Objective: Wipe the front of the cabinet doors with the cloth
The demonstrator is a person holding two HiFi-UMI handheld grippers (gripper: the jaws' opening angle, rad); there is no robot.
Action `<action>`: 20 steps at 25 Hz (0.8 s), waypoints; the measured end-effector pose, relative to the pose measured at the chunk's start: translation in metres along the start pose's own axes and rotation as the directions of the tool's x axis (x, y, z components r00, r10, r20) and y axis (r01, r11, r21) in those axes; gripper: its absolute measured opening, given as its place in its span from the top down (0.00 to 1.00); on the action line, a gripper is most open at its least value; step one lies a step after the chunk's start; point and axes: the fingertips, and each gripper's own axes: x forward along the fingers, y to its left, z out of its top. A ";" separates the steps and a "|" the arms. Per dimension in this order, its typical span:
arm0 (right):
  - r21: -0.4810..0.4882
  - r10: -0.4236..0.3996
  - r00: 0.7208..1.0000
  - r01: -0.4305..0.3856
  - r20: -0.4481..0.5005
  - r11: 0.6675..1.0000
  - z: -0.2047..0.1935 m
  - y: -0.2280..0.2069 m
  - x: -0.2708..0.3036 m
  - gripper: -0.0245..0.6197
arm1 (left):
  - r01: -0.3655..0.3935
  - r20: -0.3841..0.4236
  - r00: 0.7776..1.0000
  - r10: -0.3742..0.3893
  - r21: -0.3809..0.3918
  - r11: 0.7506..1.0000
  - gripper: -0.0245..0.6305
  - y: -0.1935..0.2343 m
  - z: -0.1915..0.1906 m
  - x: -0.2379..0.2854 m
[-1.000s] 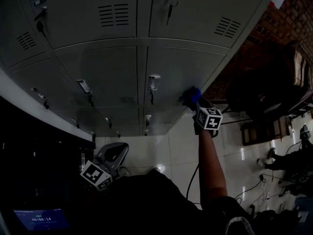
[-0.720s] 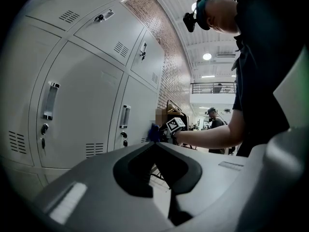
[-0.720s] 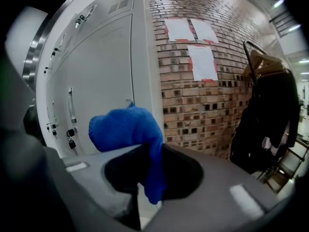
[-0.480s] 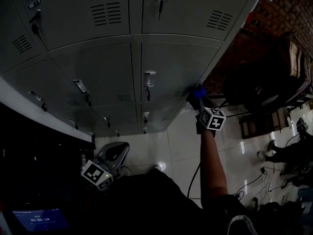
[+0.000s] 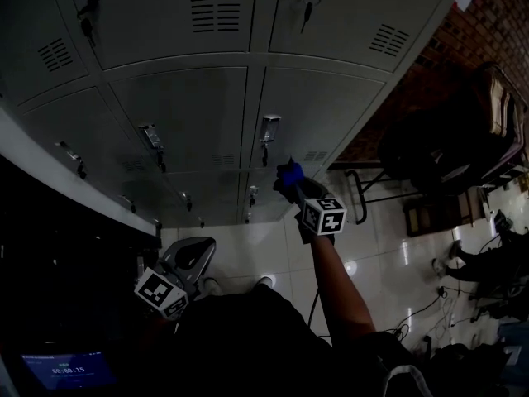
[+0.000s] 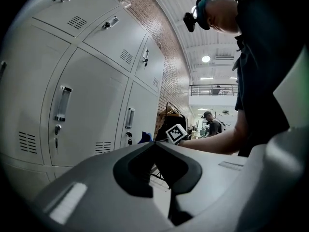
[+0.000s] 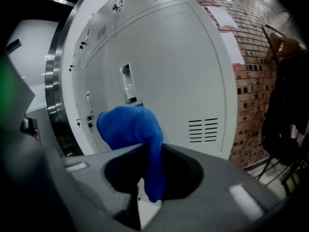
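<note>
Right gripper [image 7: 147,151] clamped on a blue cloth [image 7: 128,124], grey locker door [image 7: 183,71] just ahead of its jaws, left gripper [image 6: 155,146] pinched shut, empty, low and well apart.

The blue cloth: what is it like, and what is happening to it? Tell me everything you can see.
The blue cloth looks like soft, fluffy towelling, bright blue with no pattern. It is bunched into a rounded wad that sticks out ahead of the right gripper, whose fingers are shut on it; a narrow tail hangs down between them. It is held at the pale grey cabinet door, just below the handle. Whether it actually presses on the metal cannot be told.
</note>
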 end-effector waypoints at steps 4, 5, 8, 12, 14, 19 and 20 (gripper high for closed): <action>-0.035 0.091 0.996 -0.091 -0.018 0.995 0.001 0.049 0.021 0.85 | -0.038 0.006 0.999 0.038 -0.003 0.999 0.96 0.008 0.000 -0.015; -0.044 0.112 0.993 -0.113 -0.026 0.993 -0.001 0.060 0.027 0.85 | -0.049 0.007 0.999 0.050 -0.006 0.999 0.96 0.009 -0.001 -0.019; -0.071 0.165 0.985 -0.168 -0.053 0.983 -0.004 0.086 0.046 0.85 | -0.087 0.012 0.996 0.087 -0.010 0.996 0.96 0.017 -0.002 -0.031; -0.081 0.189 0.979 -0.194 -0.072 0.978 -0.001 0.099 0.069 0.85 | -0.135 -0.003 0.991 0.135 -0.017 0.991 0.96 0.025 0.002 -0.045; -0.080 0.184 0.980 -0.190 -0.078 0.978 0.002 0.097 0.078 0.85 | -0.158 -0.003 0.988 0.157 -0.024 0.987 0.96 0.029 0.003 -0.049; -0.078 0.158 0.984 -0.164 -0.079 0.983 0.009 0.081 0.093 0.85 | -0.192 -0.005 0.981 0.192 -0.033 0.981 0.96 0.037 0.002 -0.051; -0.074 0.149 0.986 -0.154 -0.079 0.985 0.008 0.075 0.095 0.85 | -0.192 -0.008 0.981 0.192 -0.035 0.981 0.96 0.037 0.001 -0.050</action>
